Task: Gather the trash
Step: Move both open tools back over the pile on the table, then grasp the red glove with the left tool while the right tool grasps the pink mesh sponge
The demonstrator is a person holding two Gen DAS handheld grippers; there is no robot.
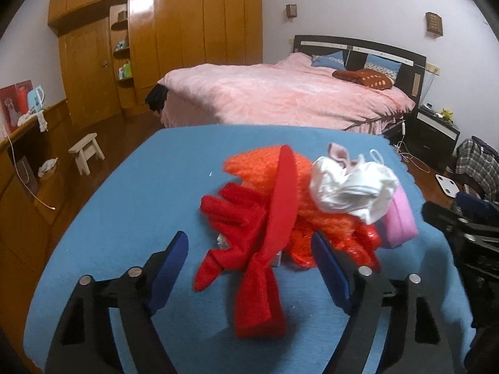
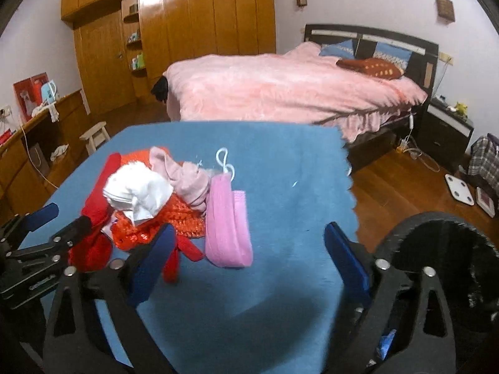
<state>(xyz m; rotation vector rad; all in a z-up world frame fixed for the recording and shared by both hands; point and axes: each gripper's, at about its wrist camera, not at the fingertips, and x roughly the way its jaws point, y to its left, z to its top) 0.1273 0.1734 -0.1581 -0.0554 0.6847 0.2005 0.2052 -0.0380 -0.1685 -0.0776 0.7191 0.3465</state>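
From your left wrist, your left gripper (image 1: 249,252) was spread wide around one red cloth (image 1: 265,249) on the blue counter (image 1: 140,193), pinching nothing. From your right wrist, your right gripper (image 2: 249,240) gaped empty beside one pink mask (image 2: 226,224) and one white wad (image 2: 137,191).

No readable text, labels or numbers anywhere.

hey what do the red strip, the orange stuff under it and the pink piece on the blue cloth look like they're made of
Red strip: looks like matte felt or fleece, no shine, soft folds.
Orange stuff: probably glossy plastic mesh or tinsel, it glints and crinkles.
Pink piece: seems a soft ribbed fabric or foam, matte; the view leaves it open.
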